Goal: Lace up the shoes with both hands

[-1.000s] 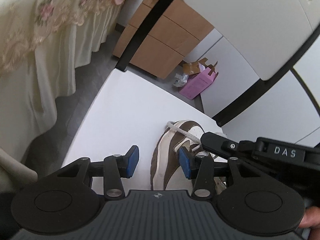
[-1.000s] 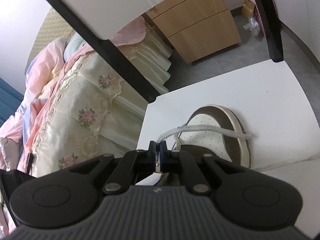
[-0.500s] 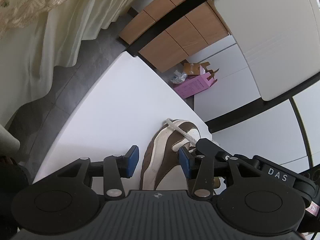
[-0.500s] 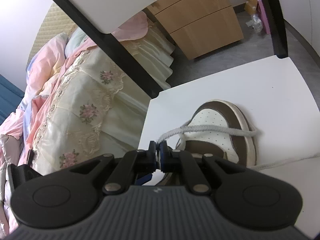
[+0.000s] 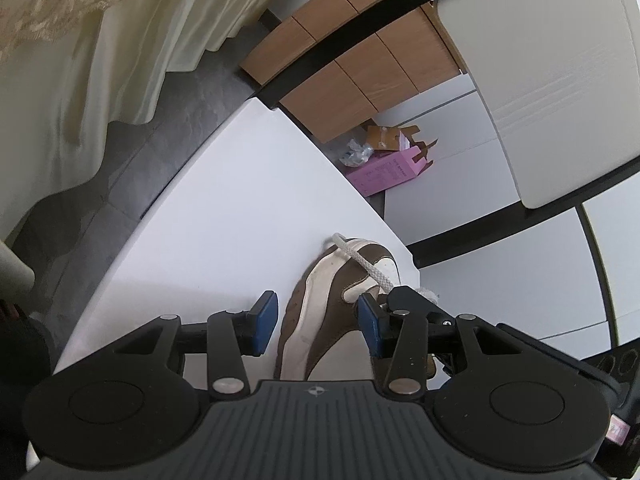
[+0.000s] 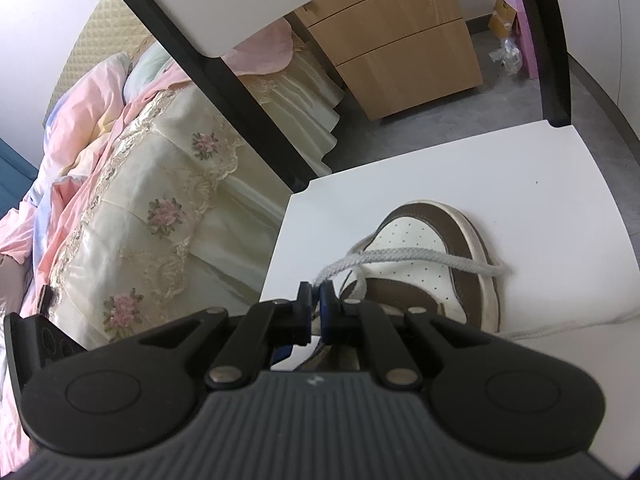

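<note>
A brown and white shoe [image 6: 436,256] lies on the white table [image 6: 560,184]; it also shows in the left wrist view [image 5: 332,304]. A thick white lace [image 6: 408,258] runs across its toe. My right gripper [image 6: 316,306] is shut on the lace end just above the shoe's near side. My left gripper [image 5: 316,320] is open and empty, its blue pads [image 5: 264,316] standing to either side of the shoe. The right gripper's tip [image 5: 404,300] sits beside the left one's right pad, with the lace [image 5: 368,268] running to it.
A bed with a lace-trimmed cover [image 6: 152,200] stands beside the table. A wooden drawer cabinet [image 6: 400,48] and a pink box [image 5: 384,172] are on the grey floor beyond. Black frame bars [image 6: 240,92] rise from the table's corners.
The left gripper has tilted and shifted, so the shoe sits lower and more between its pads. The right gripper has stayed shut on the lace and drawn slightly back.
</note>
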The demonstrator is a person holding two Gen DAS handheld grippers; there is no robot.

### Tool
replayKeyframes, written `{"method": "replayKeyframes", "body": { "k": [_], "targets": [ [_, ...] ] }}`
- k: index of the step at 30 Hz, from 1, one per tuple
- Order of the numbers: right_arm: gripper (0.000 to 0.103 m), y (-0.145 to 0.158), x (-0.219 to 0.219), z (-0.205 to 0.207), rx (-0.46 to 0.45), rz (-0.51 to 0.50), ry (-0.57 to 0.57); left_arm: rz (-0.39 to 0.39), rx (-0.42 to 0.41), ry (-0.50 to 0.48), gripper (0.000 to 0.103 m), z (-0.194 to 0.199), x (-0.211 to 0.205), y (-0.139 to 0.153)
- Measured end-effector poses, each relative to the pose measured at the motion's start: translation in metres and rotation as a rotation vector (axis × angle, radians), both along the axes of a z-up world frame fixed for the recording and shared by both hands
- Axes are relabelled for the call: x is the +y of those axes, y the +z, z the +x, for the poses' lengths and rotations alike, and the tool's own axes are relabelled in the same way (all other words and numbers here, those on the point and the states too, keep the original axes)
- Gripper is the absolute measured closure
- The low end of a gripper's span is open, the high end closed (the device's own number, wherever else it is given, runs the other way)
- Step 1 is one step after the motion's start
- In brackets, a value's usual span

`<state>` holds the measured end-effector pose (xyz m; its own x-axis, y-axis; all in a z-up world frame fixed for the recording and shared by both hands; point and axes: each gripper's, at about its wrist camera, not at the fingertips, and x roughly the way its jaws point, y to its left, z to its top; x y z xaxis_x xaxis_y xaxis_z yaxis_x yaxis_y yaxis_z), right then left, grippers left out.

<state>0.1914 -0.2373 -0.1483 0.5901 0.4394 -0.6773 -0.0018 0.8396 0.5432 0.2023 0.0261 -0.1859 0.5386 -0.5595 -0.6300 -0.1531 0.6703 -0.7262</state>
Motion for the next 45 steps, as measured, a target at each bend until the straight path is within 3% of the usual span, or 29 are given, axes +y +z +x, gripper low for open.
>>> {"method": "replayKeyframes", "body": {
  "k": [7, 16, 26, 30, 42, 45],
  "targets": [
    [0.098, 0.003, 0.006, -0.004, -0.005, -0.037, 0.028, -0.031, 0.002, 0.006, 0.055, 0.000, 0.001, 0.003],
    [0.100, 0.006, 0.018, -0.011, 0.013, -0.111, 0.071, -0.113, 0.006, 0.090, 0.055, -0.001, 0.016, 0.006],
    [0.100, -0.001, 0.016, 0.000, 0.072, -0.069, 0.031, -0.108, 0.002, 0.087, 0.055, 0.003, 0.016, 0.010],
    [0.100, -0.002, 0.007, 0.005, 0.134, -0.013, 0.008, -0.102, 0.003, 0.104, 0.055, 0.005, 0.019, 0.012],
    [0.100, 0.006, 0.013, 0.041, 0.417, -0.031, 0.075, -0.003, -0.074, 0.079, 0.055, 0.006, 0.014, 0.032],
    [0.100, 0.006, 0.014, 0.045, 0.432, -0.034, 0.058, -0.036, -0.075, 0.093, 0.055, 0.007, 0.019, 0.033]
  ]
}}
